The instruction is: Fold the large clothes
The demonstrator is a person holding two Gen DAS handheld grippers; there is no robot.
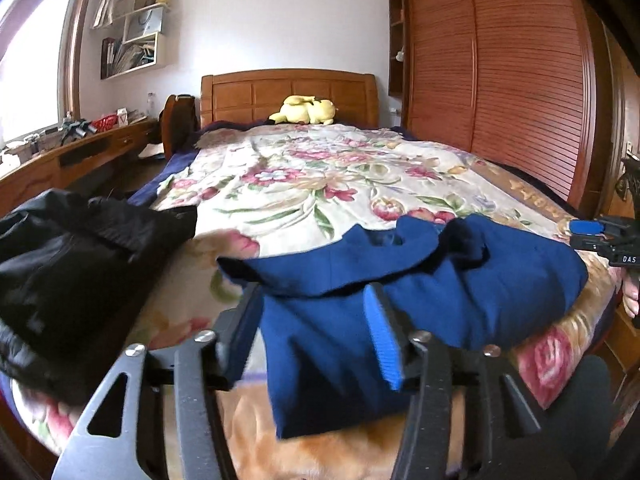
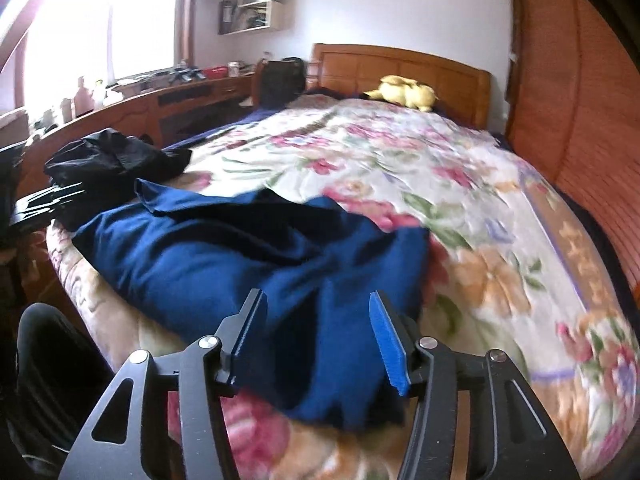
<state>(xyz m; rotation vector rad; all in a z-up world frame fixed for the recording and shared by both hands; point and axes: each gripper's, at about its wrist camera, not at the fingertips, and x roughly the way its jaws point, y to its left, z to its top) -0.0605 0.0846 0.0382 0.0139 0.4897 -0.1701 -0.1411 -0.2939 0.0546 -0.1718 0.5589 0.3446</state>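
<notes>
Claws [image 1: 316,300] [image 2: 318,308] parted over crosswise blue garment [image 1: 420,276].

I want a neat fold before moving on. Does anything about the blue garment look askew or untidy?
Yes. The blue garment lies bunched near the foot of the bed: its top layer sits skewed, with an uneven edge and a fold ridge, and its near edge droops over the bedside.

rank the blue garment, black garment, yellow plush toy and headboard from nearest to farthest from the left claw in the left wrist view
1. blue garment, directly under the left claw, at the bed's near edge
2. black garment, to the left
3. yellow plush toy, at the far end
4. headboard, just behind the toy
</notes>
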